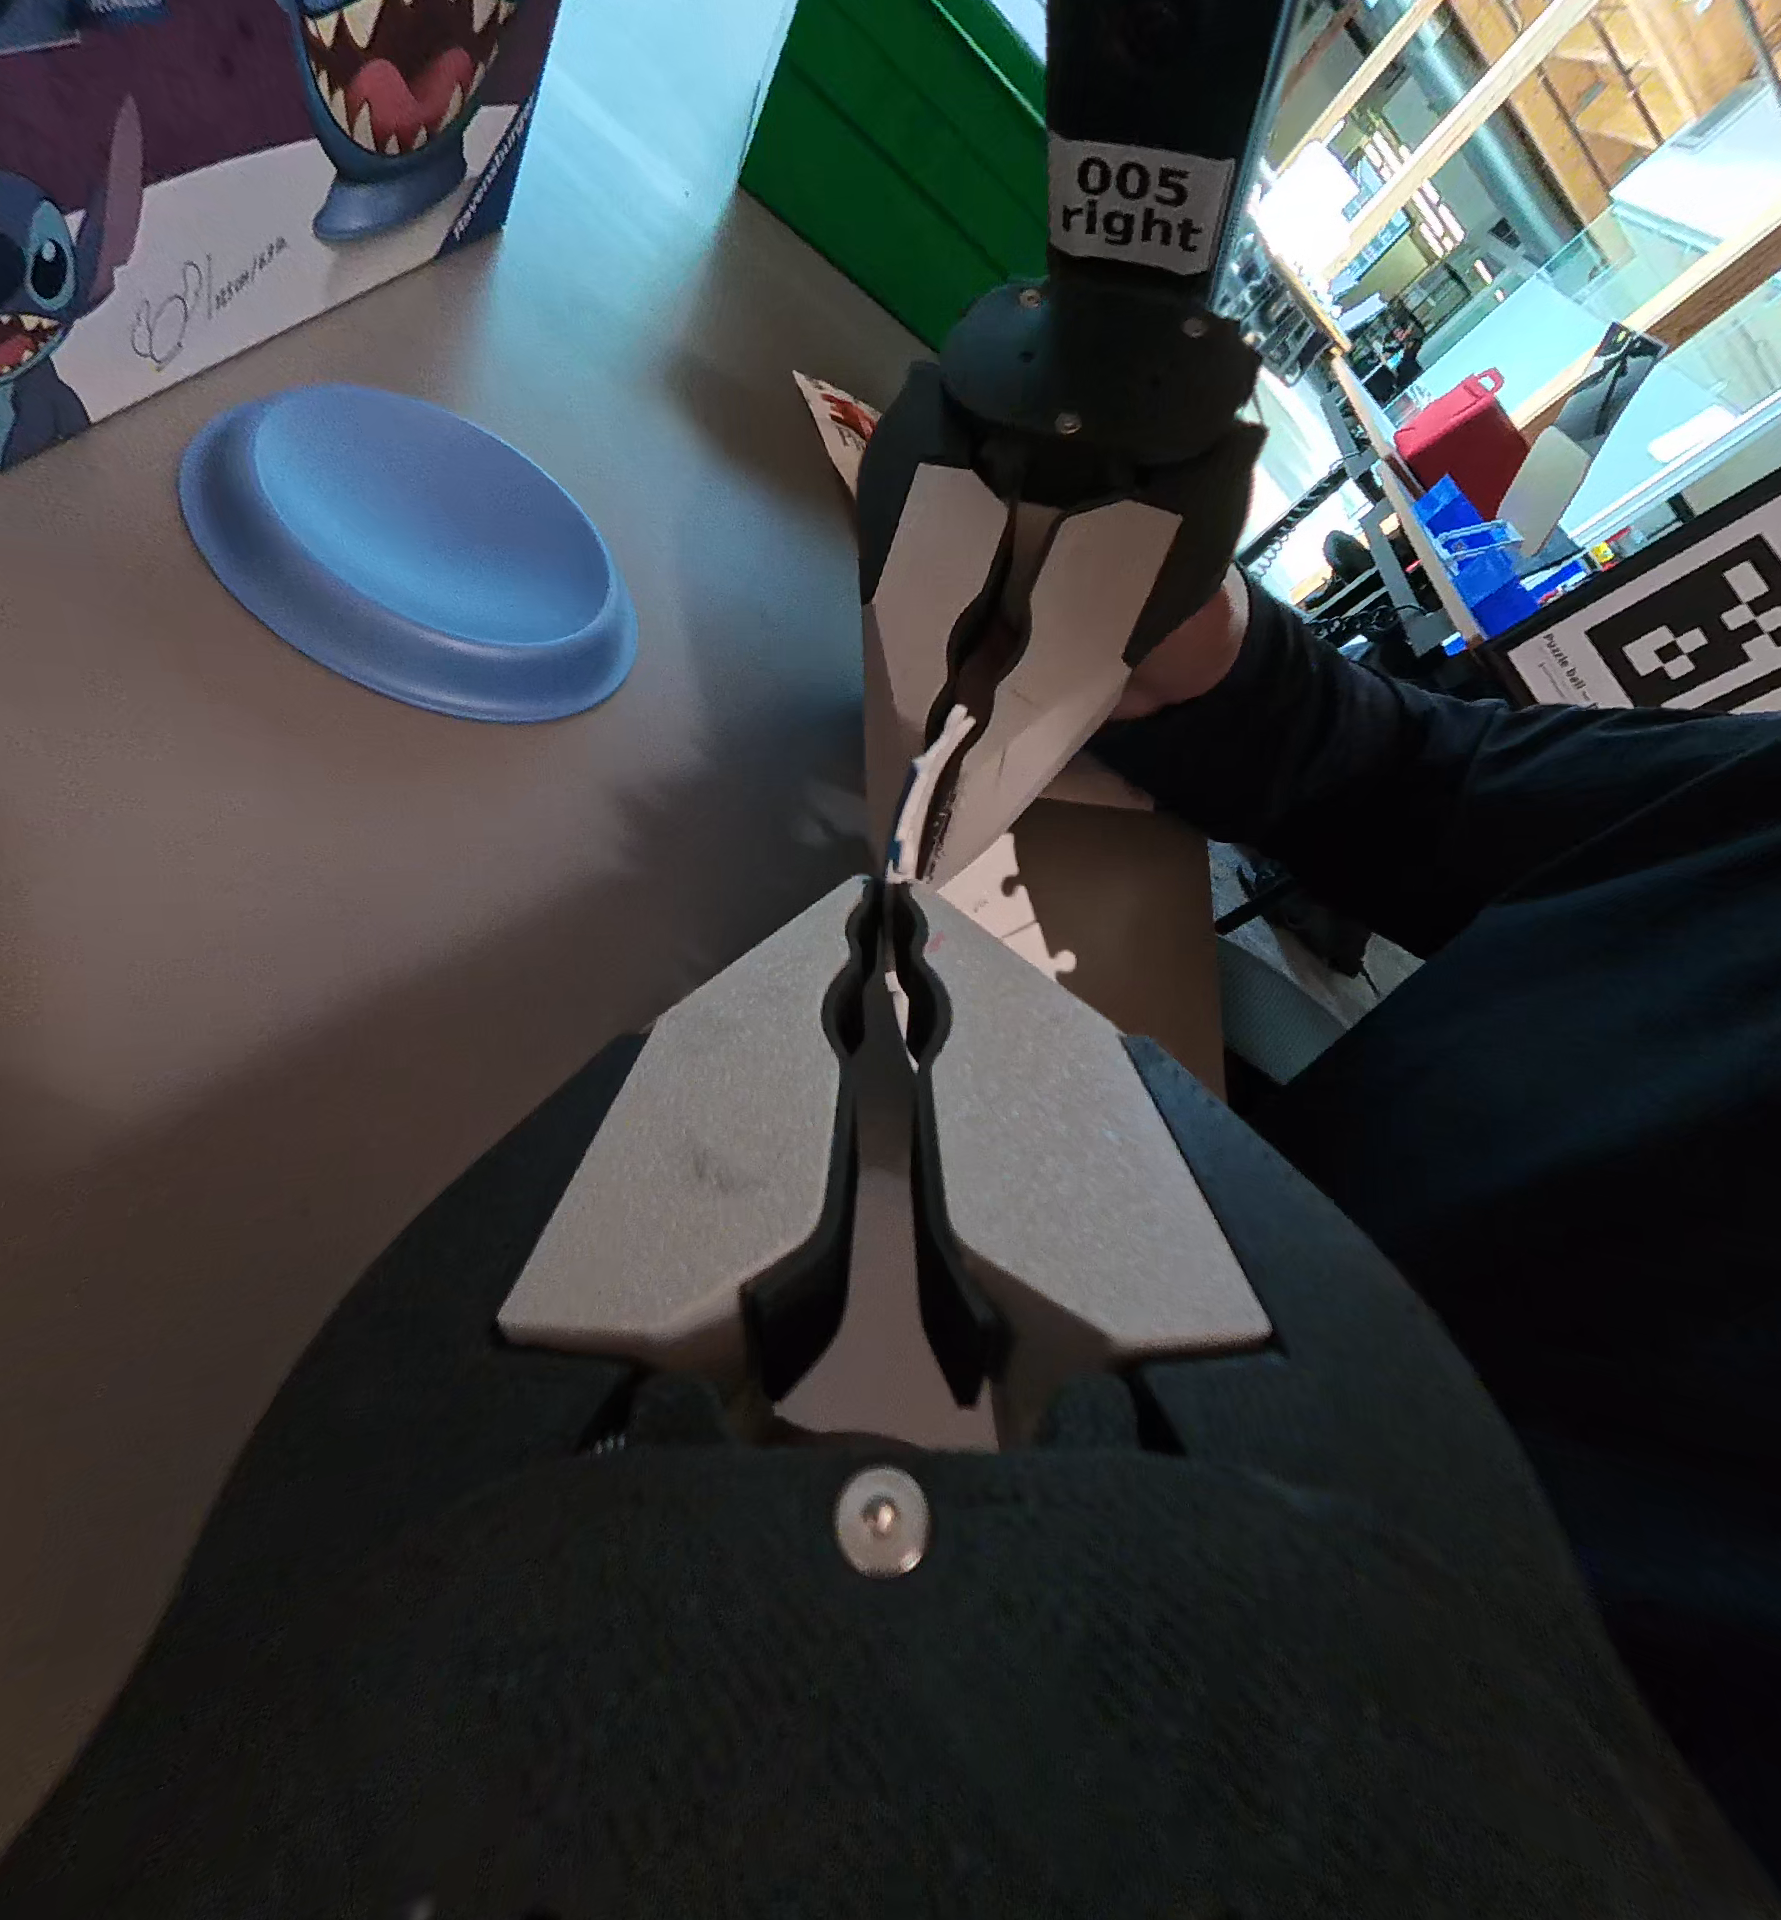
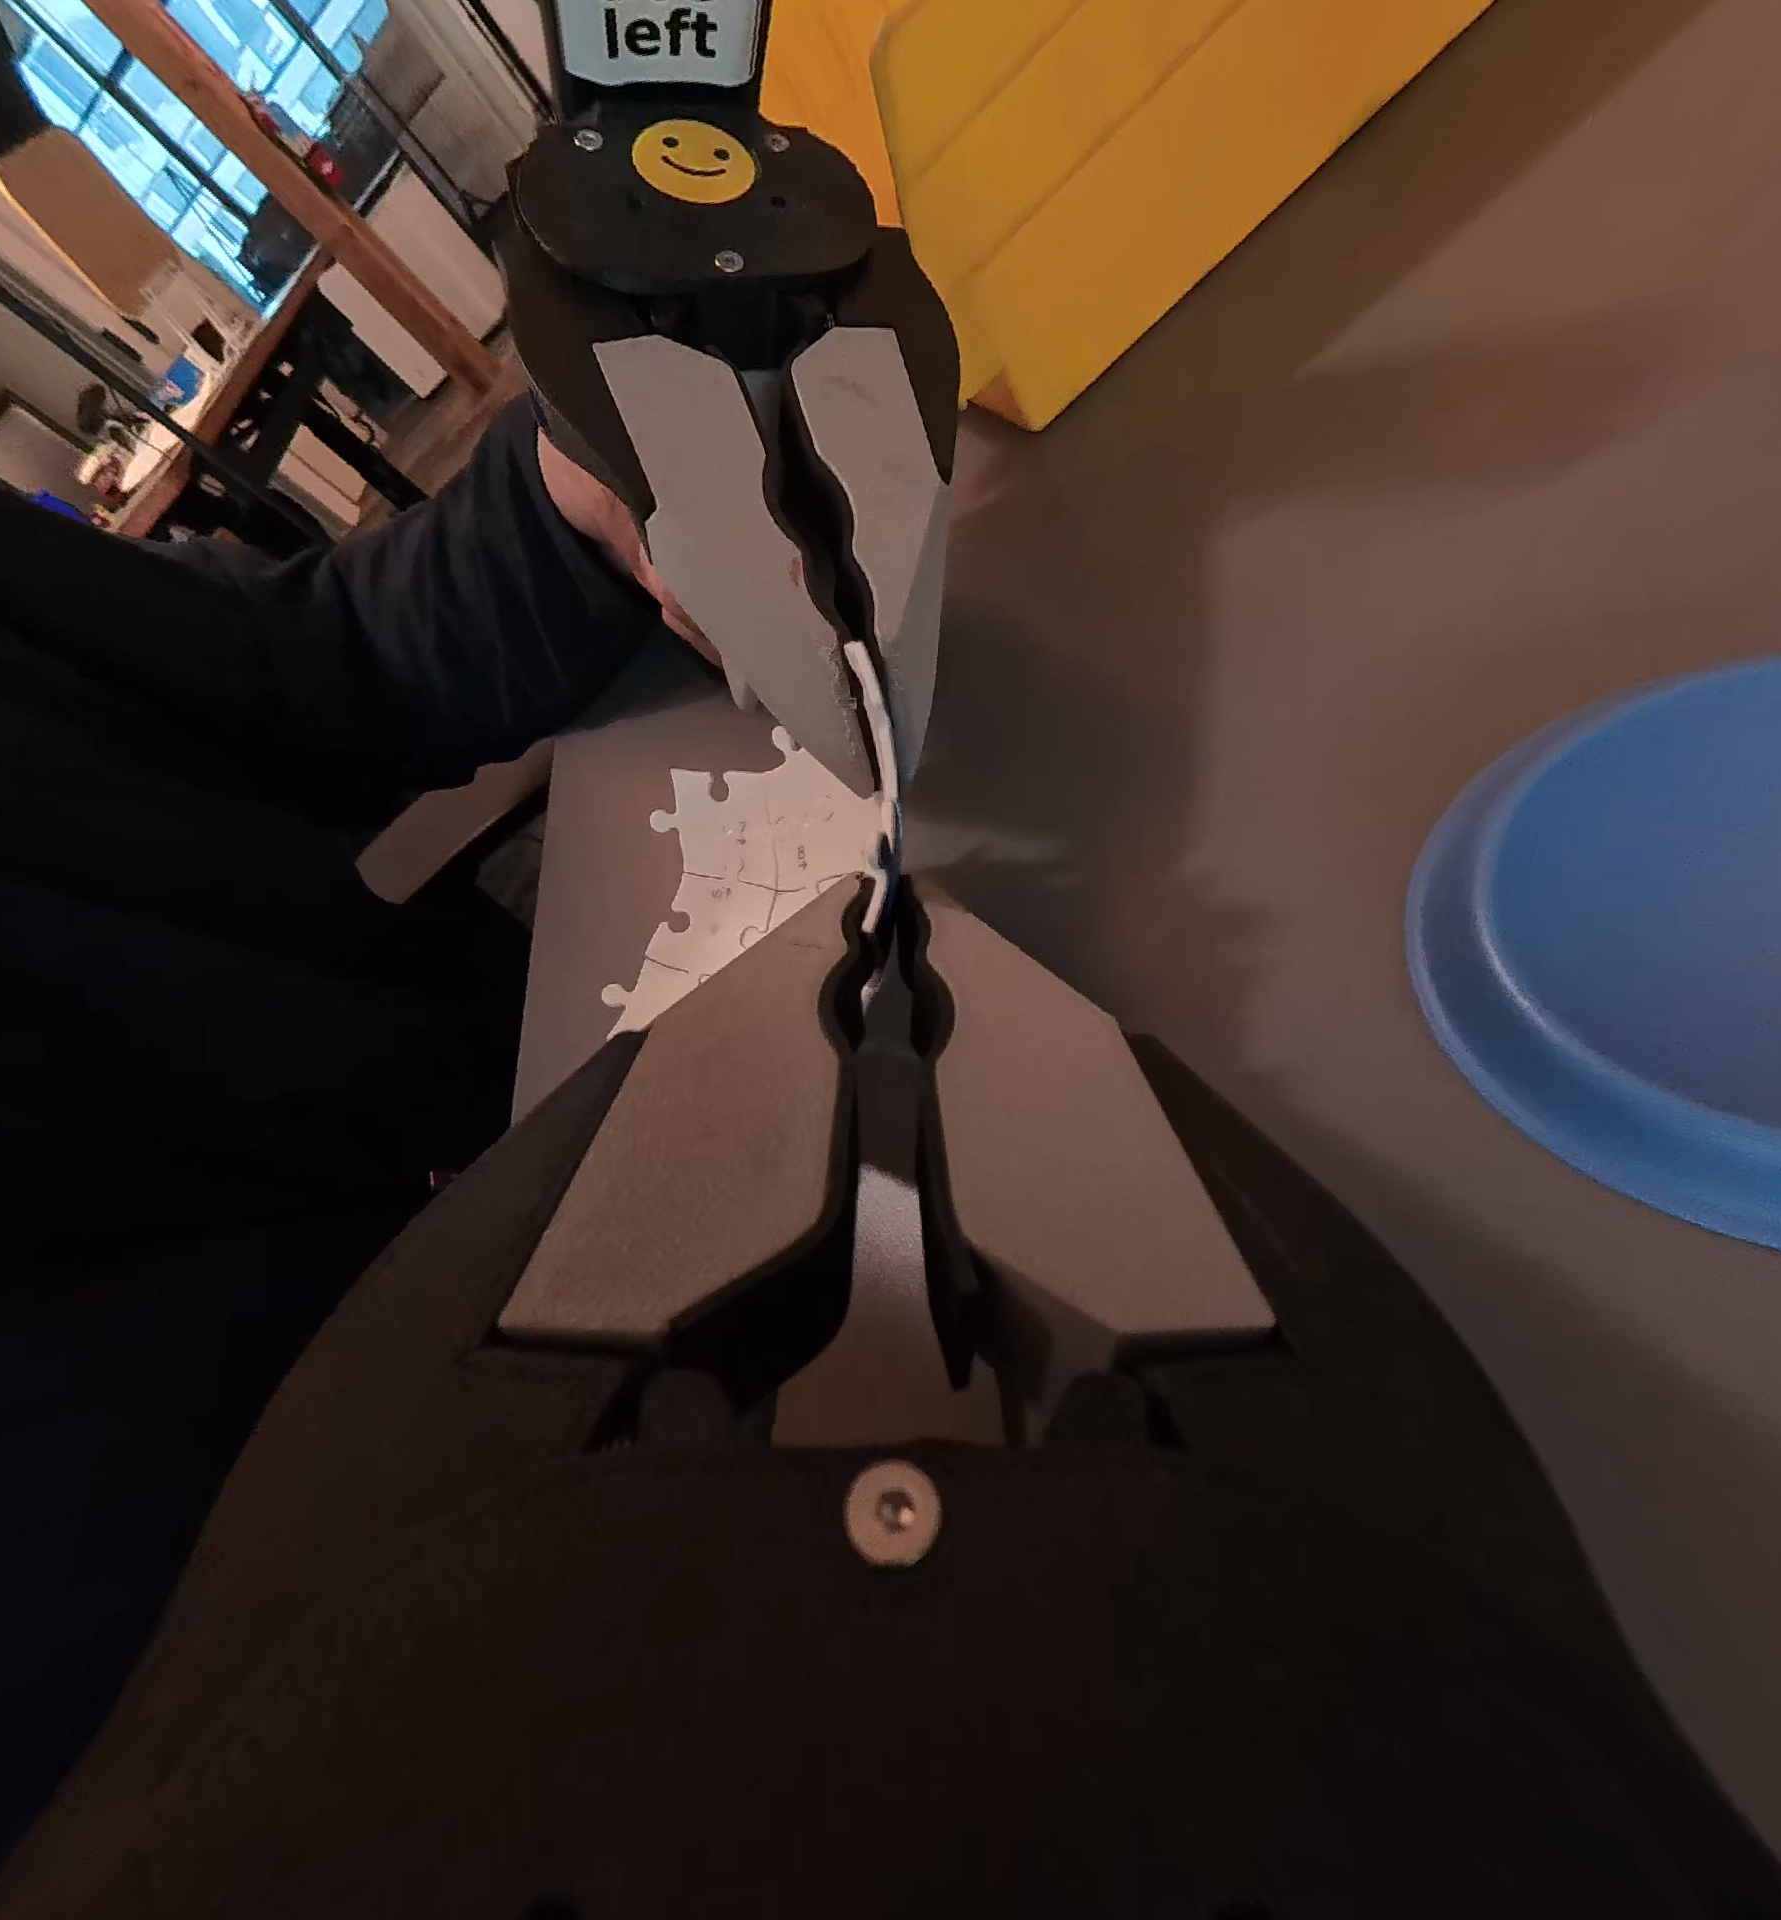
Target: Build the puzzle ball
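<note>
Left gripper point(image 1: 884, 904) and right gripper point(image 2: 881, 914) meet tip to tip above the grey table point(image 1: 242, 935), each pinching an edge of the curved white puzzle-piece strip point(image 2: 870, 727). Joined white flat pieces point(image 2: 730, 883) lie beneath, near the table edge. The round blue plastic stand point(image 1: 403, 551) sits well apart, bare tabletop between.

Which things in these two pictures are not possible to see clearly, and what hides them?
- Left wrist view: the curved puzzle piece shows edge-on only; the right hand-held gripper covers its face.
- Right wrist view: the left hand-held gripper covers the other puzzle piece.
- Right wrist view: the joined white pieces are partly behind both grippers.
- Right wrist view: the blue stand is cut by the right edge.
</note>
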A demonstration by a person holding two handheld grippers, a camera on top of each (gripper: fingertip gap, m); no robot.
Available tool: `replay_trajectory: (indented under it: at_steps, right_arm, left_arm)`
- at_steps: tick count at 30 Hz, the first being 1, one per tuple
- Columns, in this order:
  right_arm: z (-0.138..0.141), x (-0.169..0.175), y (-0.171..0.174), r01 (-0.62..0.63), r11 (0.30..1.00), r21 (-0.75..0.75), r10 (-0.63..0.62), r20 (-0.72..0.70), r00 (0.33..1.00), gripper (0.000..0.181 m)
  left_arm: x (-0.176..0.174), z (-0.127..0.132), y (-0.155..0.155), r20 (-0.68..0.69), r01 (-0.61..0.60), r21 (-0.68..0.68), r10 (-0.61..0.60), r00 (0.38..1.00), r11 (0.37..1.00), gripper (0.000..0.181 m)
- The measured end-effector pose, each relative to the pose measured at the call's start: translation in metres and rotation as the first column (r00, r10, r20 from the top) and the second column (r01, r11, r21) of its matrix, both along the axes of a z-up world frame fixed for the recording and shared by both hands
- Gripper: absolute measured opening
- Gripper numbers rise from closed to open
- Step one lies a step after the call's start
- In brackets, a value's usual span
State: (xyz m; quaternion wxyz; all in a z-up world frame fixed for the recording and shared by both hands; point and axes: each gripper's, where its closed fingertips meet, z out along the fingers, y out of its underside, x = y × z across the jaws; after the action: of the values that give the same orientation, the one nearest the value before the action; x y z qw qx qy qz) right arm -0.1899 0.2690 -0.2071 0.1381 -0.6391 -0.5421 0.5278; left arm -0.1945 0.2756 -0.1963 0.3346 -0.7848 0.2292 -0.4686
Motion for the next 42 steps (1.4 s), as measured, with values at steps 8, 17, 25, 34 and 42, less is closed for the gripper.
replay_trajectory:
  at_steps: [8, 17, 25, 34, 42]
  right_arm:
    - [-0.006, 0.006, -0.006, -0.051, 0.998, -0.036, 0.052, 0.025, 0.998, 0.003]
    - [-0.011, 0.009, -0.009, -0.08, 0.995, -0.061, 0.083, 0.052, 0.995, 0.002]
    - [-0.012, 0.011, -0.011, -0.086, 0.996, 0.022, 0.084, 0.082, 0.993, 0.0]
    - [-0.008, 0.006, -0.008, -0.058, 0.998, 0.016, 0.057, 0.05, 0.997, 0.001]
    - [-0.008, 0.002, -0.011, -0.056, 0.998, -0.012, 0.056, 0.042, 0.998, 0.001]
  left_arm:
    - [0.002, -0.002, -0.002, -0.021, 0.013, 0.012, -0.013, 1.0, 1.0, 0.0]
    - [0.005, -0.004, -0.004, -0.065, 0.021, 0.037, -0.018, 0.998, 0.999, 0.0]
    - [0.007, -0.004, -0.007, -0.082, 0.033, 0.051, -0.029, 0.996, 0.998, 0.0]
    - [0.006, -0.009, -0.014, -0.054, 0.072, -0.022, -0.074, 0.996, 0.997, 0.004]
    - [0.012, -0.013, -0.011, -0.077, 0.06, -0.008, -0.06, 0.995, 0.998, 0.0]
